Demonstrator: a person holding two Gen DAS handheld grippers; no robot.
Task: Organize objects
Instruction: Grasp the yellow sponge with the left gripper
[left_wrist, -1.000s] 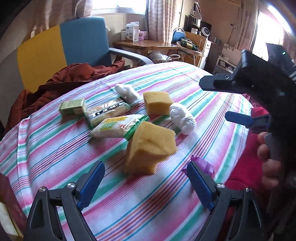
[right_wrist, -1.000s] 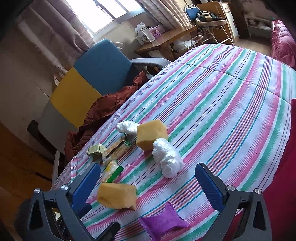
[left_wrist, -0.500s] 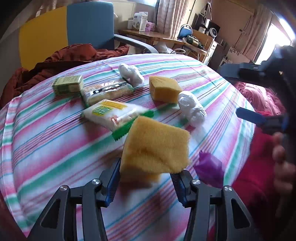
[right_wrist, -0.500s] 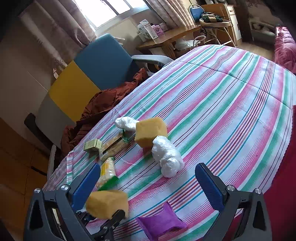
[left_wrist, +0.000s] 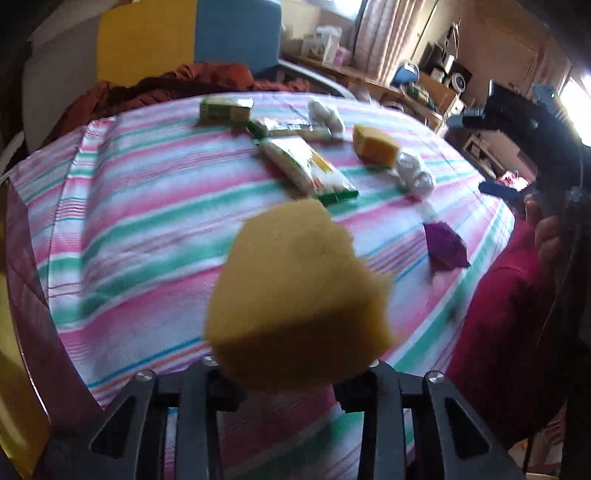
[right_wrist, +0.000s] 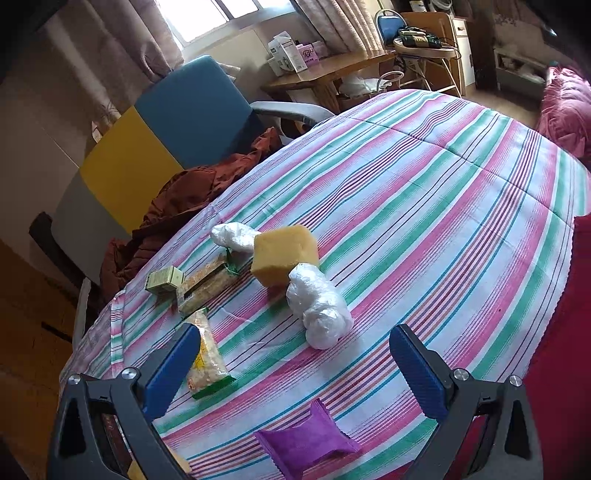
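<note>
Sponge (left_wrist: 299, 295) clamped in left gripper (left_wrist: 291, 384) jaws, seemingly tilted, blurred; right gripper (right_wrist: 295, 365) jaws spread.

Daylight enters through the window (right_wrist: 207, 14) at far left of the right wrist view, blown out to white. A second glare patch burns at far right of the left wrist view. The left wrist view is motion-blurred; the near sponge (left_wrist: 299, 295) is soft and shadowed underneath. The right view is sharp. Both bend strongly at the edges, with dark corners.
</note>
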